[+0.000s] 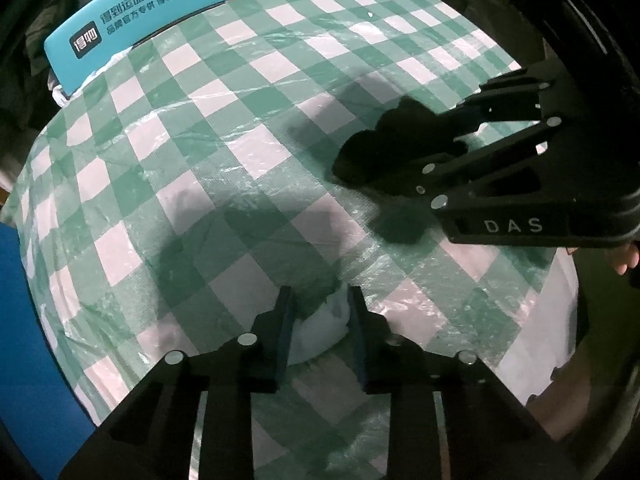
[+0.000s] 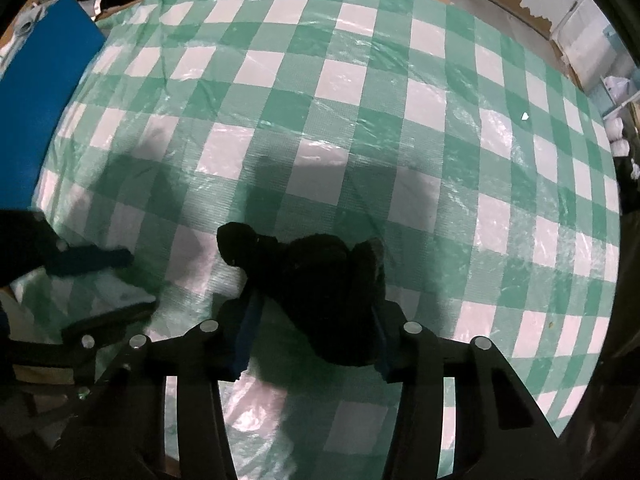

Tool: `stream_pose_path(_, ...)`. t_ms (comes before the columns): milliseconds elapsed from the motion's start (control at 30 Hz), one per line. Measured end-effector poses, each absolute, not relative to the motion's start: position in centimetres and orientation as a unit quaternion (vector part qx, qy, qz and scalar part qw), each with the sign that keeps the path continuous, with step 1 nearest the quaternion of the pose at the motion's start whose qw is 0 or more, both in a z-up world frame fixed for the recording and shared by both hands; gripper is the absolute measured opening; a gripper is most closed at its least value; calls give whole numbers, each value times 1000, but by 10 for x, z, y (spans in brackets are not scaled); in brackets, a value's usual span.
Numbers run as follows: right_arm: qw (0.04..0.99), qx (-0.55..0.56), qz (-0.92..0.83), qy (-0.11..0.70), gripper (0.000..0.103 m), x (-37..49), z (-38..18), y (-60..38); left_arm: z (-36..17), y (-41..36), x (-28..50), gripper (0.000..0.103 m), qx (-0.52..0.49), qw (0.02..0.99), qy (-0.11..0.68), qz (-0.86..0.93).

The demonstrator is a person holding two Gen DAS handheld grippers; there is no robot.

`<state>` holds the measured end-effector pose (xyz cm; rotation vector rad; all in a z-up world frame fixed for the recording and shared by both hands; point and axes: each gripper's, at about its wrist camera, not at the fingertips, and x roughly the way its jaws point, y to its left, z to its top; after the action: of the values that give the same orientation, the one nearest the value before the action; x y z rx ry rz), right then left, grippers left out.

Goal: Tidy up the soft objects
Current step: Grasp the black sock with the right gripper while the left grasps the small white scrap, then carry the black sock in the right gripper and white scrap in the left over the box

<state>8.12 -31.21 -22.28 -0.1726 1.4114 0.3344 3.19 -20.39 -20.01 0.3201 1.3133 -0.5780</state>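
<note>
My left gripper [image 1: 320,312] is shut on a fold of the green-and-white checked cloth [image 1: 316,328], which bunches up pale between its fingers. My right gripper [image 2: 314,304] is shut on a black fuzzy soft object [image 2: 316,284] that fills the gap between its fingers and sticks out forward. In the left wrist view the right gripper [image 1: 360,160] comes in from the right with the same black object [image 1: 384,140] held low over the cloth. In the right wrist view the left gripper's fingers [image 2: 96,260] show at the left edge.
The checked cloth [image 2: 360,120] under a clear plastic film covers the whole table. A turquoise box with printed characters [image 1: 132,20] stands at the far edge. A blue panel [image 2: 40,88] lies along the left side. Cardboard and white items [image 2: 580,40] sit beyond the right edge.
</note>
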Motion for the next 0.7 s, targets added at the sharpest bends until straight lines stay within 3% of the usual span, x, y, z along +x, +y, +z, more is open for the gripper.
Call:
stream_pose_path(100, 750, -68, 153, 640, 45, 81, -218, -311, -197, -201, 34, 12, 133, 745, 598, -264)
stream_pose_path(700, 775, -37, 151, 612, 45, 80, -169, -321, -170, -174, 43, 12, 76, 768, 585, -249)
